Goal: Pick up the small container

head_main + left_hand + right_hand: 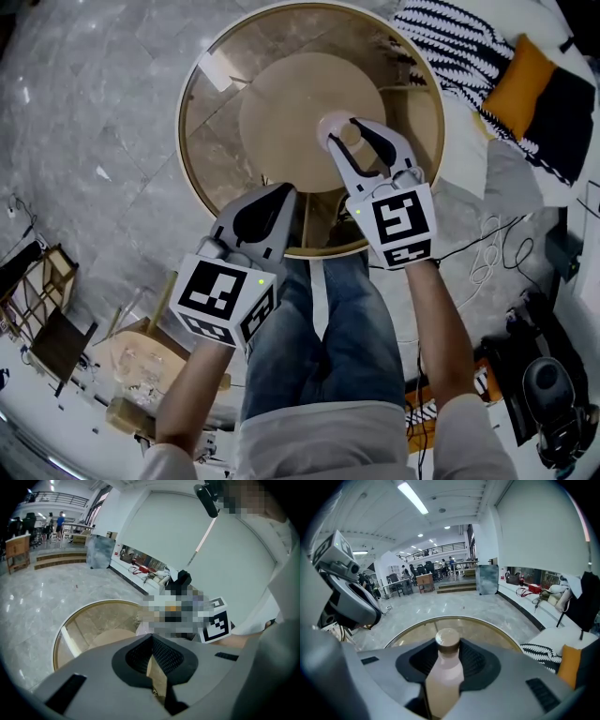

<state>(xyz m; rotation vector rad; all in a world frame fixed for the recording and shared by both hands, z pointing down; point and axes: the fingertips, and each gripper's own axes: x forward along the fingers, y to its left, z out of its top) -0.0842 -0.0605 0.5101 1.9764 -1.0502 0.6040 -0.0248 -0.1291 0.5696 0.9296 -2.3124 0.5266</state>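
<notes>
The small container [445, 667] is a pale pink bottle with a tan cap. It stands upright between the jaws of my right gripper [446, 653], which is shut on its body. In the head view the container [330, 128] and the right gripper [349, 132] are over the middle of the round glass table [187, 159]. My left gripper [279, 194] hangs at the table's near edge, apart from the bottle. In its own view the left gripper [152, 641] has its jaws together with nothing in them.
A gold rim rings the glass top, and a round wooden base [281, 103] shows beneath it. A striped throw [459, 47] and an orange cushion [525, 80] lie at the far right. Cables [487, 253] and dark equipment [553, 394] are on the floor to the right, a wooden stool [141, 356] to the left.
</notes>
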